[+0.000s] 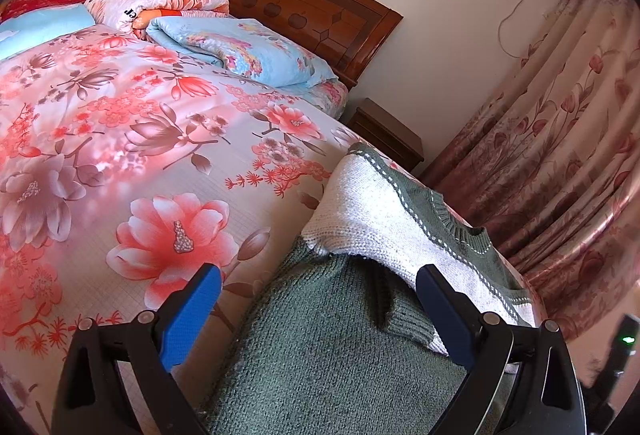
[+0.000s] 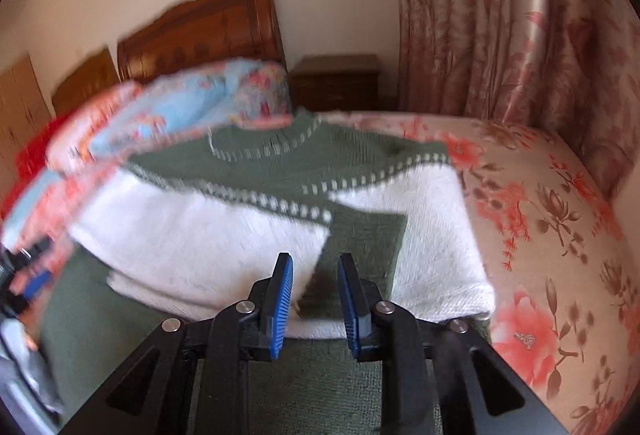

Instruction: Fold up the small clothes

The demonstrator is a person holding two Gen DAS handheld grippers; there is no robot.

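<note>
Left wrist view: left gripper (image 1: 318, 309) jaws spread wide, nothing between the blue pads (image 1: 188, 319). Green-and-white knit sweater (image 1: 360, 219) lies on the floral bedspread (image 1: 120, 139) at the bed's edge, well away from the wooden headboard (image 1: 304, 7); its green part sits under the gripper.

Right wrist view (blurred): right gripper (image 2: 314, 299) jaws parted with a narrow gap, gripping nothing. Sweater (image 2: 224, 235) lies just ahead of the tips, collar toward the headboard (image 2: 208, 31).

Left gripper (image 1: 318, 309) jaws wide, right gripper (image 2: 315, 301) jaws narrowly parted.
</note>
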